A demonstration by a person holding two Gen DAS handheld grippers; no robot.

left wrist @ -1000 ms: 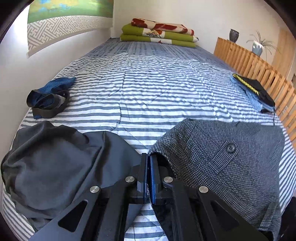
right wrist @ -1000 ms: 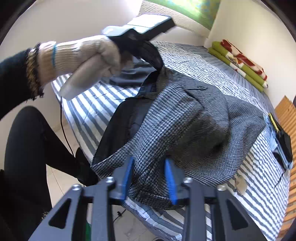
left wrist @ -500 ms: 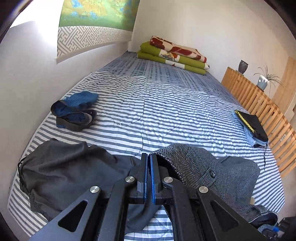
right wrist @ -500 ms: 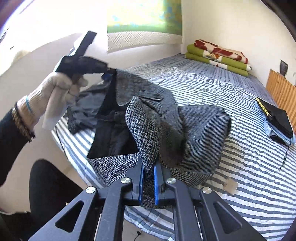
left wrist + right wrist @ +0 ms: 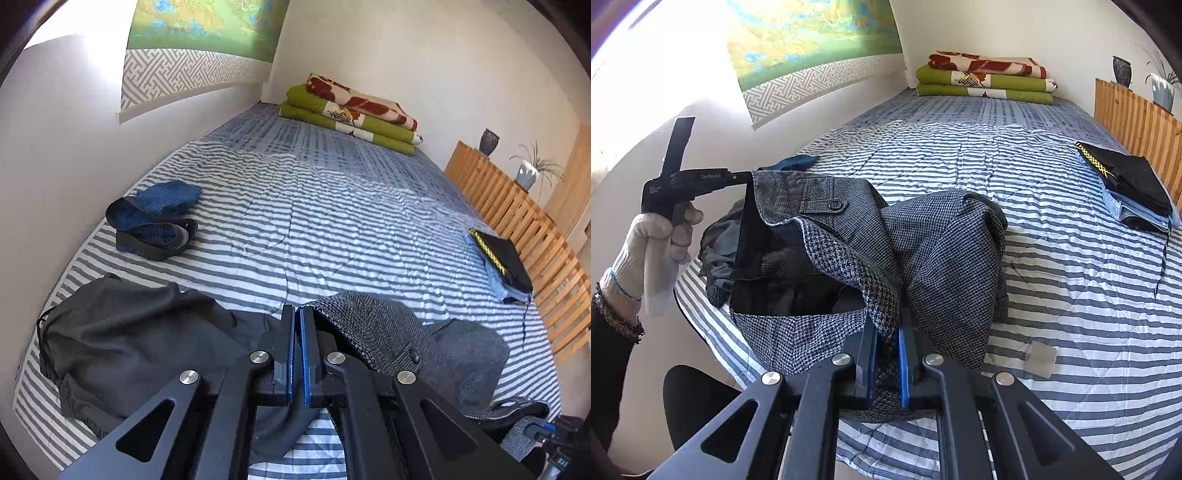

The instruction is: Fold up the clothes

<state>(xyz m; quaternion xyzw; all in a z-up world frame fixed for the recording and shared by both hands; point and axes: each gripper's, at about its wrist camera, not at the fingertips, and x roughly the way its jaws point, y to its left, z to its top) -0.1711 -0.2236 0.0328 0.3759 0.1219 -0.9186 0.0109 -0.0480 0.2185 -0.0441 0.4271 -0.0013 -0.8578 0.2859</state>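
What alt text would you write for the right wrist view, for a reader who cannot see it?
Two claws hold up a grey checked jacket over a striped bed: the right claw pinches its hem, the left claw, in a gloved hand, grips its top edge. Folded clothes and blankets lie farther back.

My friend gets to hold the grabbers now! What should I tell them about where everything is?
Left gripper: shut on one edge of the grey checked jacket, holding it up off the bed.
Right gripper: shut on another edge of the same jacket, nearer the foot of the bed.
The jacket hangs bunched between the two grippers, not spread flat and not folded.
The dark grey garment lies crumpled at the near left corner; the blue garment lies loose by the wall.
Done: a folded pile sits by the wooden slats.
Left: spread and fold the jacket, then the other two.
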